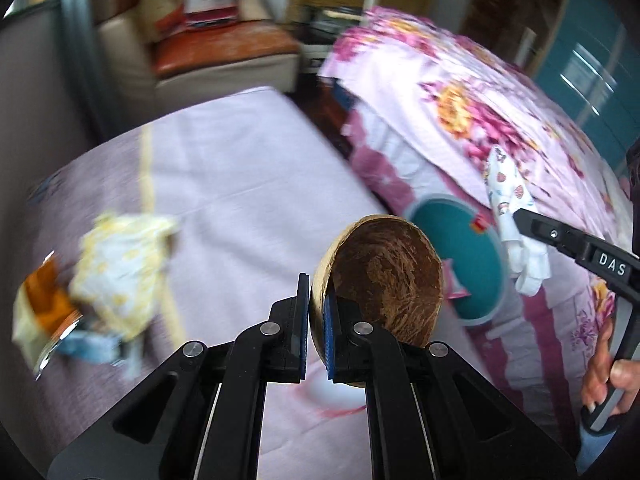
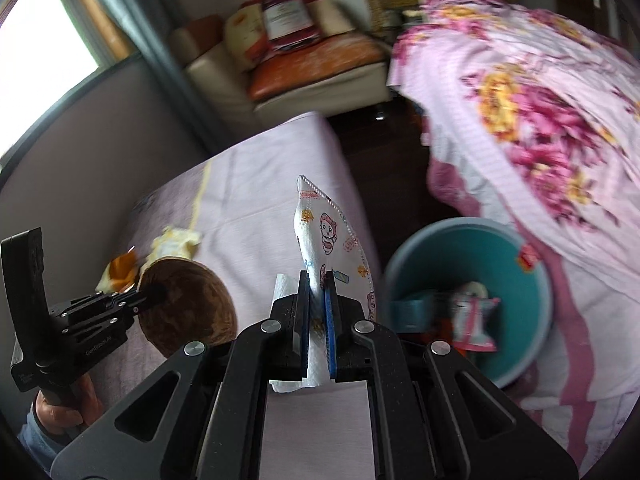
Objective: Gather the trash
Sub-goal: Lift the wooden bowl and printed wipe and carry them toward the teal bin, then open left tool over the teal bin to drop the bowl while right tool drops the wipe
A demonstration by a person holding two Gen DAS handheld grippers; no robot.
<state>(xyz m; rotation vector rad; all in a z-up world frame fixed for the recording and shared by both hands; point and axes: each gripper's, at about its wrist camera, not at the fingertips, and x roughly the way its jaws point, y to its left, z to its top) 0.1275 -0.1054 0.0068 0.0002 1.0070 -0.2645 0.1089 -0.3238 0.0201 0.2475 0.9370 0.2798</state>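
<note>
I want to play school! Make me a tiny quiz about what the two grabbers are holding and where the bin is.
1. True or false: the left gripper grips a coconut shell by its rim.
2. What does the right gripper hold? A) a spoon B) a cartoon-print face mask C) a bottle
3. Fill in: the teal bin stands on the floor between the pale bed and the ____ quilt.

Key: 1 true; 2 B; 3 floral
</note>
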